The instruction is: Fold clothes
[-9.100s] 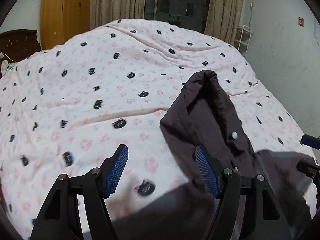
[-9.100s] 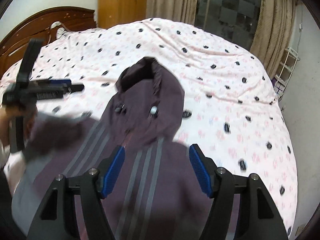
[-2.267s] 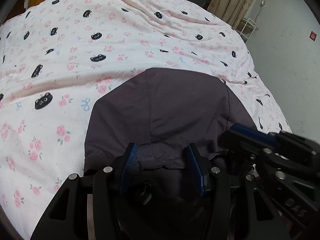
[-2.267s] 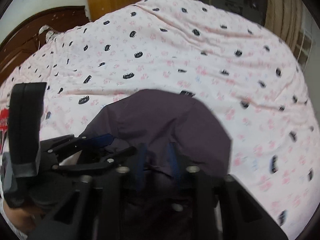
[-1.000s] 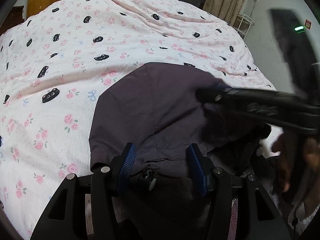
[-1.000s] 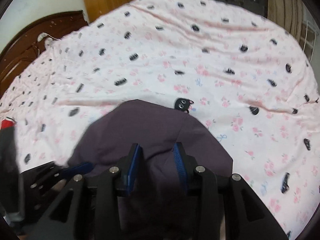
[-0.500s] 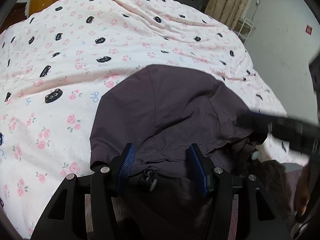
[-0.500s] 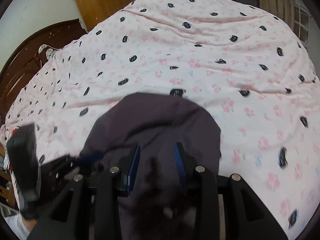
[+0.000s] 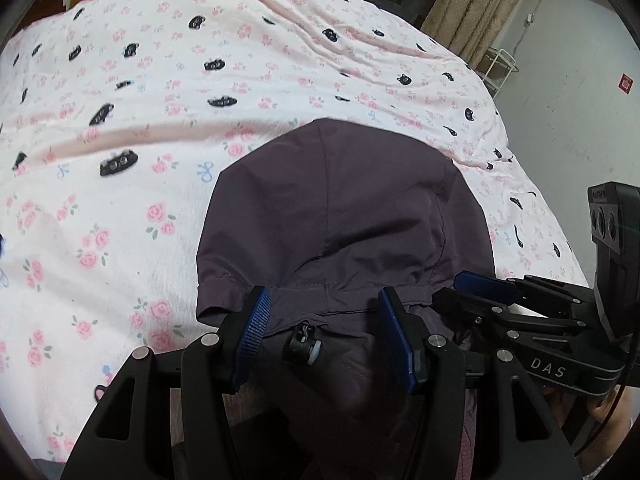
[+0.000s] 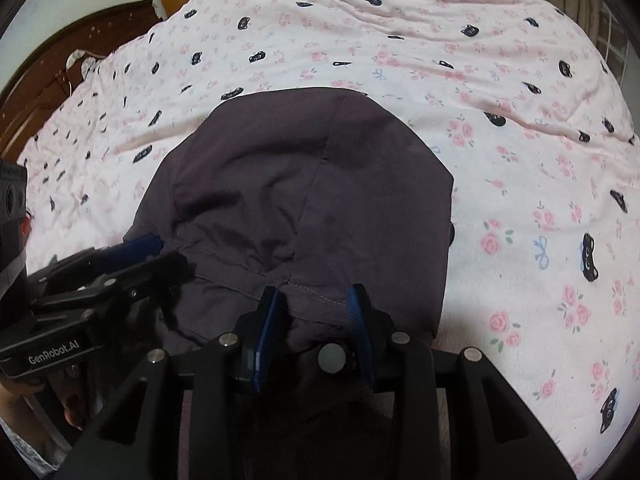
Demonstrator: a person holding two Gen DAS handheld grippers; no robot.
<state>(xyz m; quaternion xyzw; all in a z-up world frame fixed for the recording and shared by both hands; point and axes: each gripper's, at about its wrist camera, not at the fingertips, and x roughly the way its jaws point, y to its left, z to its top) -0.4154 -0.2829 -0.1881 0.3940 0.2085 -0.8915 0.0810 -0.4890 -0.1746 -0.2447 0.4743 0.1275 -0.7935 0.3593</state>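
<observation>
A dark purple hooded jacket lies on the bed with its hood (image 9: 340,208) spread flat away from me, also in the right wrist view (image 10: 304,184). My left gripper (image 9: 320,312) is shut on the bunched edge of the hood's left side, with a cord toggle (image 9: 302,346) between its fingers. My right gripper (image 10: 312,304) is shut on the hood's right side in the same way, with a second toggle (image 10: 332,356) between its fingers. Each view shows the other gripper from the side: the right gripper (image 9: 452,292) and the left gripper (image 10: 160,252). The jacket's body is hidden below the grippers.
A pink cover (image 9: 160,100) printed with roses and black cats spans the bed on all sides of the hood. A dark wooden headboard (image 10: 80,52) stands far left. A curtain (image 9: 472,4), a white rack (image 9: 500,68) and a grey wall (image 9: 580,120) are at the right.
The right gripper has come down from above the hood to its right edge, close beside the left gripper. The hood now lies flatter and smoother. The left gripper has hardly moved.
</observation>
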